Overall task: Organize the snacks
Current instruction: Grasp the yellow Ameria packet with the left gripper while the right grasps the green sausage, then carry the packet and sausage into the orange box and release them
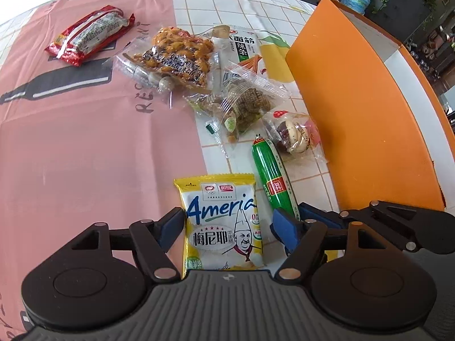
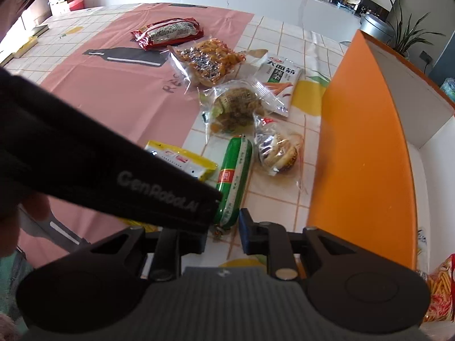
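Note:
My left gripper point(image 1: 227, 227) is open, its blue pads on either side of a yellow-and-white Ameria snack bag point(image 1: 224, 221) lying flat on the table; the bag also shows in the right wrist view point(image 2: 187, 163). A green sausage point(image 1: 273, 179) lies just right of it. My right gripper point(image 2: 221, 238) is open around the near end of the green sausage point(image 2: 234, 179); its left finger is hidden behind the left gripper's black body point(image 2: 99, 167). An orange storage box point(image 2: 364, 147) stands at the right.
More snacks lie farther out: a red packet point(image 1: 88, 34), a clear bag of orange pieces point(image 1: 179, 54), a green-and-white spicy strip pack point(image 1: 241, 45), clear bags of dark snacks point(image 1: 244, 102) and sweets point(image 1: 295, 133). A snack bag point(image 2: 440, 289) lies inside the box.

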A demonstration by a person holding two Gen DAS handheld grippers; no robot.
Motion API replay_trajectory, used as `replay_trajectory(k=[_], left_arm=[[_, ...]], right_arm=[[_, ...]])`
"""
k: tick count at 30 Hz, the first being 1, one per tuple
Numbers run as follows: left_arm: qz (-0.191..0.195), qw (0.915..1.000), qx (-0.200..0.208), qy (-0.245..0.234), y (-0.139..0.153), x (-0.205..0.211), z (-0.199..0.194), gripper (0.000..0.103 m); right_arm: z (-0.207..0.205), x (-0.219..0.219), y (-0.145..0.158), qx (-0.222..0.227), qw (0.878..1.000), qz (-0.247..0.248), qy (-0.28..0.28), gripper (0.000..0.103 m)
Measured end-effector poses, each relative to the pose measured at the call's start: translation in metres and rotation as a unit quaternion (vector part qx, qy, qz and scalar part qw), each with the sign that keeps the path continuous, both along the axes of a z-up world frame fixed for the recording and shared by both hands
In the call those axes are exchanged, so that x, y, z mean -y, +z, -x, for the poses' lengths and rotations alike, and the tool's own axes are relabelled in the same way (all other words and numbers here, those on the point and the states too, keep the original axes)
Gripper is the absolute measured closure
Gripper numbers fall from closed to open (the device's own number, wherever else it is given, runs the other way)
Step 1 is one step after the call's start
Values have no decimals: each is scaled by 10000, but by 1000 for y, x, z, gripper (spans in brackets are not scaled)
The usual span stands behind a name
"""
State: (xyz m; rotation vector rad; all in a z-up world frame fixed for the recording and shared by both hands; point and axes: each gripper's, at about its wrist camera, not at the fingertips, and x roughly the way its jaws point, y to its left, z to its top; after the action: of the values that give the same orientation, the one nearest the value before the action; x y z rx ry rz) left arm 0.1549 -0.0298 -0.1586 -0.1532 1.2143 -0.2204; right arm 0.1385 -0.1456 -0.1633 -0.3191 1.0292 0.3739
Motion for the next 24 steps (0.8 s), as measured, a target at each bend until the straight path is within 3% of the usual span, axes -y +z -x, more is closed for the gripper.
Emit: replay_trajectory(k=[6,14,17,19,24], left_arm=[[-652,9973,-41,-347,-1,0,-2,25],[-908,9952,17,-367,5,-44,9,24],[-1021,9931,126,-566,7,-46,17,18],[-1137,9909,206,-691,7,-43,22,17],[-1254,9898,361,-572,2,-35,27,17]], right_arm=[[0,2,0,-53,9999,-61,-62,84],[-2,8,5,-32,9990,-441,-95,83],[-4,9,7,36,9983,-543,-199,81],[-8,10,7,38,9978,-612,-258,75],[-14,12,7,20,9963,-769,-380,74]])
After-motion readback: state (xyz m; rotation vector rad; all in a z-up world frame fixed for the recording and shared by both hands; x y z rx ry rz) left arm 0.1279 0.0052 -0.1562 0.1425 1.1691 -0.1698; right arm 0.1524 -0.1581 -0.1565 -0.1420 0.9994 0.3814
